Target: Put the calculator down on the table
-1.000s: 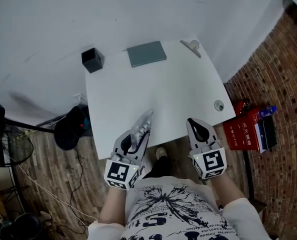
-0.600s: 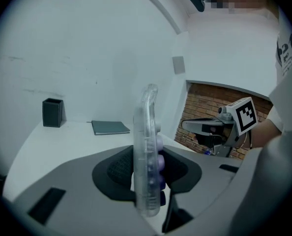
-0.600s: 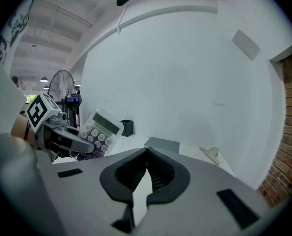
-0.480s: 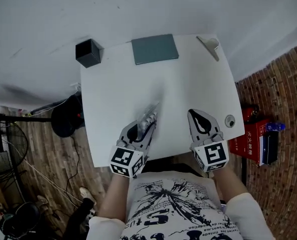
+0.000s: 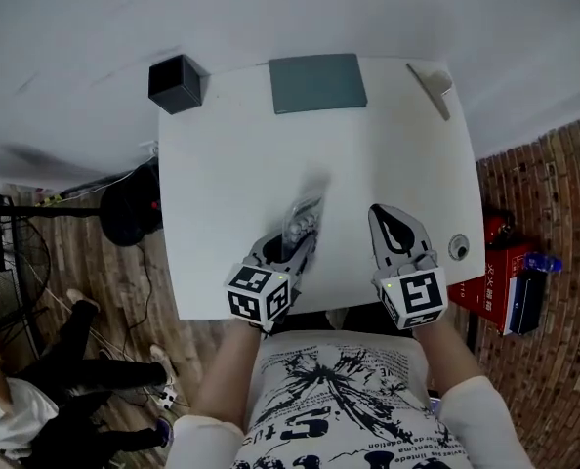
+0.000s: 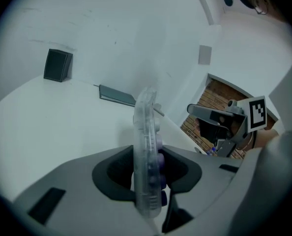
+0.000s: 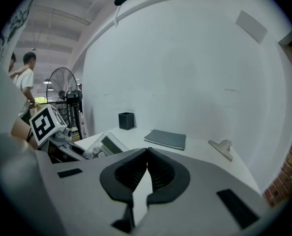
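Observation:
The calculator is clear plastic with purple keys. My left gripper is shut on it over the front part of the white table. In the left gripper view the calculator stands on edge between the jaws, its far end sticking out past them. Whether it touches the table cannot be made out. My right gripper hangs to its right near the table's front edge, shut with nothing in it. The right gripper view has the two pads meeting, and the calculator off to the left.
At the table's far edge stand a black square pot, a grey notebook and a metal clip. A small round fitting sits at the right edge. A red box is on the floor at the right. A fan and a person are at the left.
Both grippers have moved forward from the table's front edge to over its top, and lower. The left one has rolled, turning the calculator more onto its edge.

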The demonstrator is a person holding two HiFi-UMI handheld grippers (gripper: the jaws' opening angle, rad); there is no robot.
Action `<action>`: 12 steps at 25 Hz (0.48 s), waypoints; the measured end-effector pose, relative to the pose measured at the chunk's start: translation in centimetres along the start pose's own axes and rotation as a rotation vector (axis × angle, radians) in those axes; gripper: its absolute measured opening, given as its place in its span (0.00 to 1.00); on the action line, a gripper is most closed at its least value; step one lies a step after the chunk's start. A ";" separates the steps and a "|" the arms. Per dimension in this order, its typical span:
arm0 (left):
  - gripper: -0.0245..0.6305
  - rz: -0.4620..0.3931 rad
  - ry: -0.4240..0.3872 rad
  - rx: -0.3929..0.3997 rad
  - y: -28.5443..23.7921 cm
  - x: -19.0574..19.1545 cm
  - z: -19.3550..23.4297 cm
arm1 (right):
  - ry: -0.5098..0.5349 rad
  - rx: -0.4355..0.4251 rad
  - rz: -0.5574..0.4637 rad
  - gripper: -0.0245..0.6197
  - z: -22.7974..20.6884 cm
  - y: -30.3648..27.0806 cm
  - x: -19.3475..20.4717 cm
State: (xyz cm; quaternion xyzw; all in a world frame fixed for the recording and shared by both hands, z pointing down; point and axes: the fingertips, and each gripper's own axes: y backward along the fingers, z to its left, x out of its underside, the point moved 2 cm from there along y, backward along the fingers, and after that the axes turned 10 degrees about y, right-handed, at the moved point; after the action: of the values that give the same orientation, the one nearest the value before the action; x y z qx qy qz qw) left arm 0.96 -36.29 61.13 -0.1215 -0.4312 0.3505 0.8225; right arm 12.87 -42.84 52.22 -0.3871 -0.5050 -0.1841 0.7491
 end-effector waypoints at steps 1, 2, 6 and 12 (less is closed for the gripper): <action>0.26 -0.003 0.027 0.000 -0.2 -0.1 0.1 | -0.001 -0.007 0.001 0.06 -0.1 -0.1 0.1; 0.26 -0.005 0.055 -0.001 -0.3 -0.2 0.3 | -0.001 -0.014 0.003 0.06 -0.2 -0.2 0.2; 0.27 -0.018 0.146 -0.027 -1.0 -0.8 1.3 | -0.002 -0.037 0.013 0.06 -0.6 -0.8 0.3; 0.30 -0.016 0.244 -0.094 -2.0 -1.5 2.8 | -0.003 -0.061 0.028 0.06 -1.5 -1.4 0.8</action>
State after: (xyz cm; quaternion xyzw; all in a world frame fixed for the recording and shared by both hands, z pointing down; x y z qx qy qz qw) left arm -0.92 -39.03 62.87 -0.1983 -0.3447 0.3060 0.8650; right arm 13.17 -44.75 53.18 -0.4172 -0.4948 -0.1883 0.7387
